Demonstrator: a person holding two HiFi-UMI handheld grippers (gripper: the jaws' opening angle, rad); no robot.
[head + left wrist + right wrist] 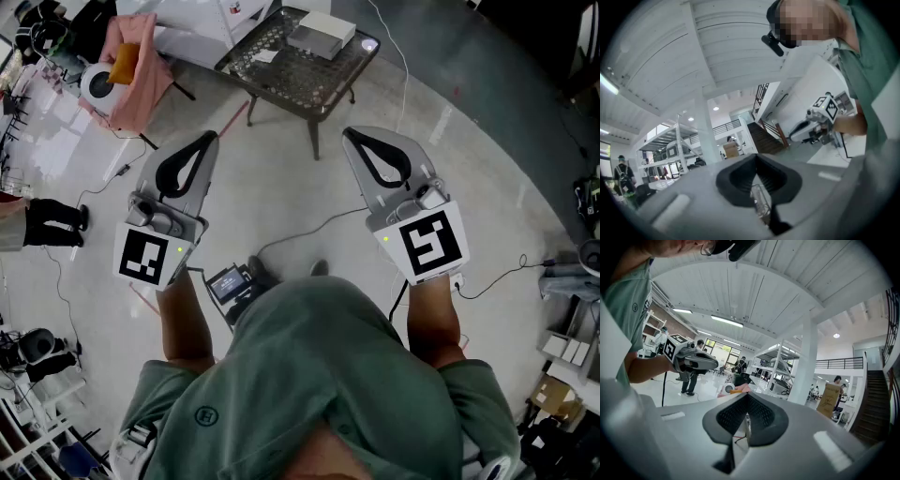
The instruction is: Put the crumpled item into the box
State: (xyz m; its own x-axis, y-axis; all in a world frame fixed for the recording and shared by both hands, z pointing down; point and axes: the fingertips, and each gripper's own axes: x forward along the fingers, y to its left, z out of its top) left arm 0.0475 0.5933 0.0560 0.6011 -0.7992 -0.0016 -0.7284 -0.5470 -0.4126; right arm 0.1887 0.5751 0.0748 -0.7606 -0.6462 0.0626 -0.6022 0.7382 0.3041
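In the head view, our left gripper [208, 139] and right gripper [350, 135] are closed and empty. The box [322, 34] sits on a table [305, 82] well ahead of both. In the left gripper view, the jaws are together with nothing between them. The right gripper view shows the same. We cannot make out the crumpled item.

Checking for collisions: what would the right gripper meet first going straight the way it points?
Probably the dark metal mesh table, near its front leg; nothing else shows between it and the right gripper. Depth is unclear.
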